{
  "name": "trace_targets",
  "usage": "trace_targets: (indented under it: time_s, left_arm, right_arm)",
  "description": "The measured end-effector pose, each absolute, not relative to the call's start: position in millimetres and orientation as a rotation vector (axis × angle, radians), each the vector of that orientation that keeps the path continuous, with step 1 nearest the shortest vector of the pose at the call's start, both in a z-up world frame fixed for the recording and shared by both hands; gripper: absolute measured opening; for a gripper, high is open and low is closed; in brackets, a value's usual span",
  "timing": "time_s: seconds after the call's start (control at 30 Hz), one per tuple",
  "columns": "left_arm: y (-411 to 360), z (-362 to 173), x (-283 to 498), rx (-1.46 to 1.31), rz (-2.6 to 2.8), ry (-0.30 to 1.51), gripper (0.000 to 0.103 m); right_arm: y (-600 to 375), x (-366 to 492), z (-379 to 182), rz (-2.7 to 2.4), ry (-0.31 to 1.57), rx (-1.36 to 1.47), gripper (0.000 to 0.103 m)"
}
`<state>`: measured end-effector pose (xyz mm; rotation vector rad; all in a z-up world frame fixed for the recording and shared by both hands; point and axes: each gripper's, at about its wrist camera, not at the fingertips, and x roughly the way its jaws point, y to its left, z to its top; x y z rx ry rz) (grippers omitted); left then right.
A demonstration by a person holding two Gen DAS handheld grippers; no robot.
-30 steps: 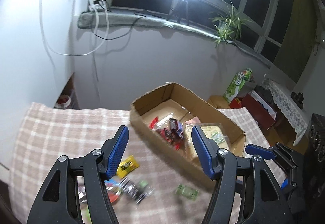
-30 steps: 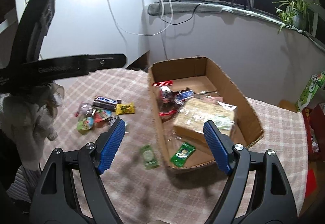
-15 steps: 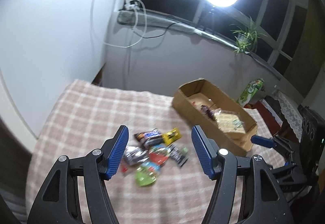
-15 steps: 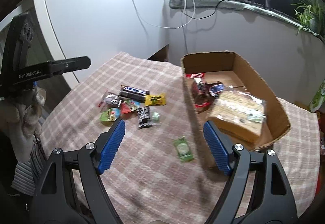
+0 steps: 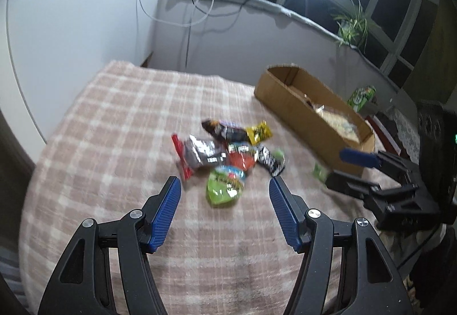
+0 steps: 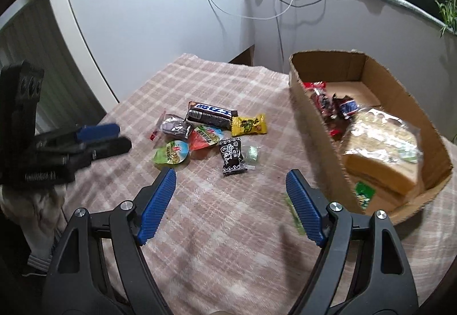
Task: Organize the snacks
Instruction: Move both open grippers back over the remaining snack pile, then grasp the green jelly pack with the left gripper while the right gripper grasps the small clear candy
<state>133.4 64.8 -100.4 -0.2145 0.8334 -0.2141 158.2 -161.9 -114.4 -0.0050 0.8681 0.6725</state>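
Snacks (image 5: 228,152) now sit in the middle of the left wrist frame, a loose pile on the checked cloth (image 5: 114,121). 1 second ago that same camera was filled by the cardboard box (image 5: 311,112), which has since slid off to the right of the frame. The left gripper (image 5: 224,195) has swung away from the box and now points at the pile, its jaws spread wide with nothing between them, the green cup-shaped pack (image 5: 224,189) lying just ahead of the gap. In the right wrist view the right gripper (image 6: 230,186) has likewise pulled back: the box (image 6: 322,64) has shifted to the right edge and the pile (image 6: 211,129) is in centre frame. It too is released and empty. A flat green packet (image 6: 294,212) lies beside its right finger. The box already holds bread and several wrappers, so sorting looks partly done; I judge another pickup from the pile comes next.
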Motion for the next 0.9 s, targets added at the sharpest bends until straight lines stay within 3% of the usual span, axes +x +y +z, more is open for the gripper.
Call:
trace_targets:
  time_s: [0.13, 0.47, 0.77, 0.9]
  left_arm:
    - [60, -114, 135, -0.189, -0.228, 0.858, 0.064]
    - [57, -133, 153, -0.173, -0.253, 0.896, 0.064]
    - [51, -144, 169, -0.142, -0.251, 0.916, 0.064]
    - [45, -145, 171, -0.105, -0.249, 0.912, 0.054]
  right_arm:
    - [-156, 171, -127, 0.659, 0.898, 0.039, 0.082]
    - [-146, 201, -155, 0.578, 0.961, 0.096, 0.051]
    - [-131, 212, -165, 0.56, 0.977, 0.065, 0.045]
    - [-129, 216, -169, 0.555, 0.984, 0.06, 0.041]
